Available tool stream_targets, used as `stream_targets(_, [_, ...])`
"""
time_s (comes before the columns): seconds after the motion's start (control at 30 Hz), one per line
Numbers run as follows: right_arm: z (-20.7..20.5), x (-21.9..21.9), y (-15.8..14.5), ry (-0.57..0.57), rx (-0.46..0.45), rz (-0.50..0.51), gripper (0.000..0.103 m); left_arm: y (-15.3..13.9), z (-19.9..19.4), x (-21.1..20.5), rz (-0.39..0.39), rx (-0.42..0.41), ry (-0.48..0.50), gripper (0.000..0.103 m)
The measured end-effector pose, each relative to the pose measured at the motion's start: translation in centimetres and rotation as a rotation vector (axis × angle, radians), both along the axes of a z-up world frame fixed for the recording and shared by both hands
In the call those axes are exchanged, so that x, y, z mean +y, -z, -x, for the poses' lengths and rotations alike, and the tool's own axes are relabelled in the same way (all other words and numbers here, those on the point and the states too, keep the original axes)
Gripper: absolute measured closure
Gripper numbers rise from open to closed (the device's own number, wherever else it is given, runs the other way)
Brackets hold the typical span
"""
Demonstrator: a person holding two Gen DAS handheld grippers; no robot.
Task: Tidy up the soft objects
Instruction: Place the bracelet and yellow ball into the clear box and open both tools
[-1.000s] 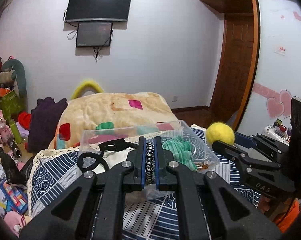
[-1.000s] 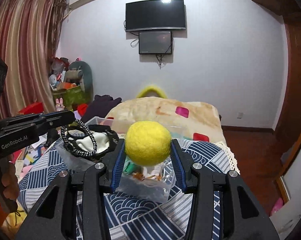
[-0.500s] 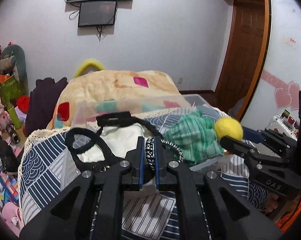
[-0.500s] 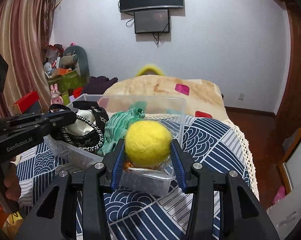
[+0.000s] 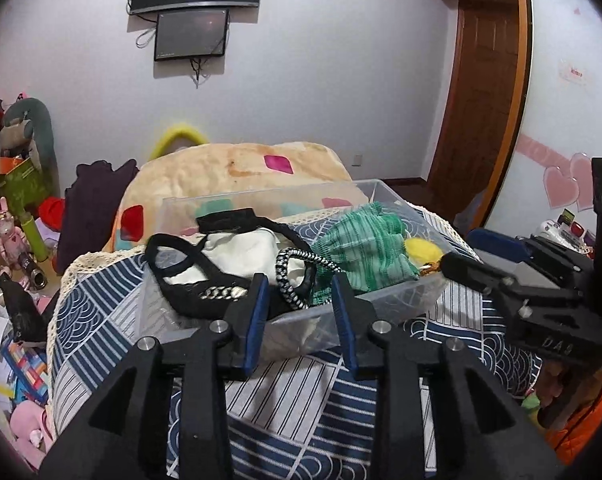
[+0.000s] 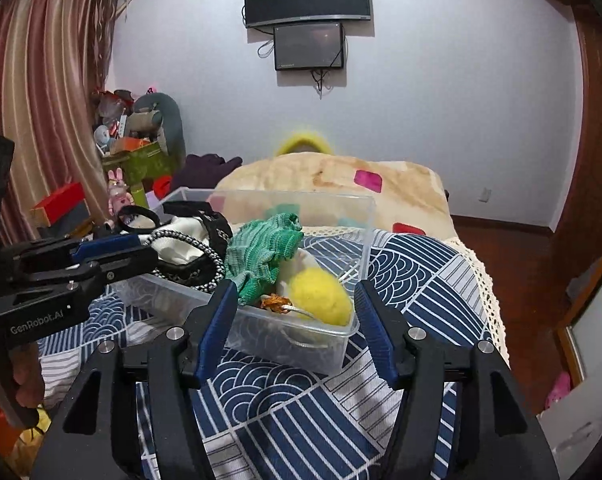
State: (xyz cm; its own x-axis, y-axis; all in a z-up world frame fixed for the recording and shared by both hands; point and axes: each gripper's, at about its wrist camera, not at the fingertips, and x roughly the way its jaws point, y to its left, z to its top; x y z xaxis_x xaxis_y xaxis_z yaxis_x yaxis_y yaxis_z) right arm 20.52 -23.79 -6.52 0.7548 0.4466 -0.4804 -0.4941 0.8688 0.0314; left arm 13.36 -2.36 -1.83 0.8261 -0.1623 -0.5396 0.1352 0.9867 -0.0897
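A clear plastic bin (image 5: 401,300) (image 6: 341,334) stands on the blue patterned bedspread. In it lie a black-and-white braided cord loop (image 5: 291,280) (image 6: 205,254), a black-trimmed white cloth (image 5: 237,248), a green knitted cloth (image 5: 365,248) (image 6: 261,252) and a yellow felt ball (image 5: 421,249) (image 6: 321,296). My left gripper (image 5: 301,300) is open and empty just in front of the cord loop. My right gripper (image 6: 295,308) is open and empty, with the ball lying in the bin beyond its jaws.
A beige quilt (image 6: 341,180) with coloured patches lies behind the bin. Toys and boxes (image 5: 17,208) crowd the floor at the left. A wooden door (image 5: 485,92) and wardrobe stand at the right. The bedspread's lace edge (image 6: 485,280) runs along the right side.
Both grippers have opened. The left let go of the cord loop and the right let go of the yellow ball; both things now lie in the bin.
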Motion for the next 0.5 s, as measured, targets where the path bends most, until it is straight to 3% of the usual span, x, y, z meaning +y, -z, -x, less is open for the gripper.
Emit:
stream_targets(0.4, [4.5,-1.3,-4.5,-0.034,-0.146,-0.097,0.045,-4.3,5.8,1.5,0.027,-0.152,-0.056,0.062])
stream_targets(0.5, [5.7,-1.3,-5.2,-0.044,-0.177,-0.118,0.042,-5.0,7.1,1.5,0.029,-0.190,-0.067,0.051])
